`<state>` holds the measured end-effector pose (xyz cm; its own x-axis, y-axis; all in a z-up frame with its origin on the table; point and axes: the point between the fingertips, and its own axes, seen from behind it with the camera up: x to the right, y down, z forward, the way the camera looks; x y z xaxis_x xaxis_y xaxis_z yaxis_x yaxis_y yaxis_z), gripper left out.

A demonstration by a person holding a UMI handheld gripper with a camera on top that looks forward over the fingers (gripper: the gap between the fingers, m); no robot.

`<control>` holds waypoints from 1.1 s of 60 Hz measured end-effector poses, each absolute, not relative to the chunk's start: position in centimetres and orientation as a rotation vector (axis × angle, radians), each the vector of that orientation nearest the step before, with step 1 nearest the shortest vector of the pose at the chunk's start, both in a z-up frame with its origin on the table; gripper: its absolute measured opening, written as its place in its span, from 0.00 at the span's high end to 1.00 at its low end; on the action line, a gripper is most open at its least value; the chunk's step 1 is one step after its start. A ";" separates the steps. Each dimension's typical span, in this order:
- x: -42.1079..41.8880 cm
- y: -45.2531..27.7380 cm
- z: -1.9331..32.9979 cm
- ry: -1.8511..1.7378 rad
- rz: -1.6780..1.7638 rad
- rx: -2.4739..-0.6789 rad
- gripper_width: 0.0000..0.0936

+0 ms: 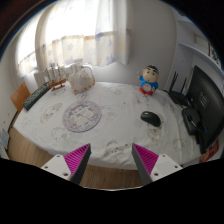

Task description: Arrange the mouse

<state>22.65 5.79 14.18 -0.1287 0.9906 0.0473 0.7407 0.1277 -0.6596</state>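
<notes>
A black mouse (150,118) lies on the white patterned tablecloth (110,135), well beyond my right finger. A round grey mouse pad (82,116) lies on the cloth beyond my left finger, to the left of the mouse. My gripper (112,158) hovers over the table's near edge with its fingers wide apart and nothing between them. The magenta pads (78,157) face each other across the gap.
A blue and white figurine (149,80) stands at the back right. A dark monitor (205,105) and black items stand at the far right. A keyboard (36,97) lies at the left edge, with pale bags (78,76) behind. Curtains hang beyond.
</notes>
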 end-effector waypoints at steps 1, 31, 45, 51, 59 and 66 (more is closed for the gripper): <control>22.6 6.7 14.0 -1.919 0.677 -1.673 0.09; 18.3 24.0 10.0 -1.685 0.614 -1.748 0.08; 10.3 27.2 6.1 -1.632 0.680 -1.726 0.09; 6.7 28.0 4.6 -1.629 0.716 -1.696 0.09; 2.9 28.6 1.5 -1.669 0.735 -1.702 0.09; 0.4 28.5 -0.5 -1.727 0.744 -1.678 0.08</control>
<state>0.44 28.53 -0.53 -0.0096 0.9991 0.0424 0.6556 0.0383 -0.7541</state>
